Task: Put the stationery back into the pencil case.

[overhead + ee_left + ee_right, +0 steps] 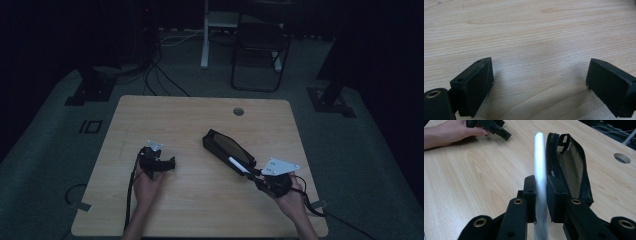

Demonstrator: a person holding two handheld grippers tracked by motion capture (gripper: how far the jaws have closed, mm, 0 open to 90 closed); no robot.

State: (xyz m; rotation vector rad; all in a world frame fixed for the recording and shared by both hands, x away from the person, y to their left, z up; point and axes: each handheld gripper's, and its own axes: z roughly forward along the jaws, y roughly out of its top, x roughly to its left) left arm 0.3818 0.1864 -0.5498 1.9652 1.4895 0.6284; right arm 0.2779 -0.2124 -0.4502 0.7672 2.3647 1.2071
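A dim room with grey carpet, a folding chair and floor cables lies behind a light wood-grain bench (165, 115) with a round cable hole (238, 111) near its far edge. The landmark is a black zippered fabric pencil case with a mesh side panel (227, 147), lying open on the bench a little right of centre. The right gripper (254, 172) sits at the near end of the case, its jaws clamped on a slim white cylindrical pen (540, 170) that points along the case's open zipper edge, its tip beside the opening and not yet inside. The left gripper (171, 163) rests well to the left of the case, its jaws standing wide over bare wood with nothing between them.

The step in hand appears to be loading the pen into the case. The next move likely calls for tilting the pen's far tip over the zipper lip and sliding it lengthwise into the pouch before letting go; the left gripper may need to steady the soft, collapsing rim.

Contents: through the mesh the case looks empty, though its dark interior is hard to read.
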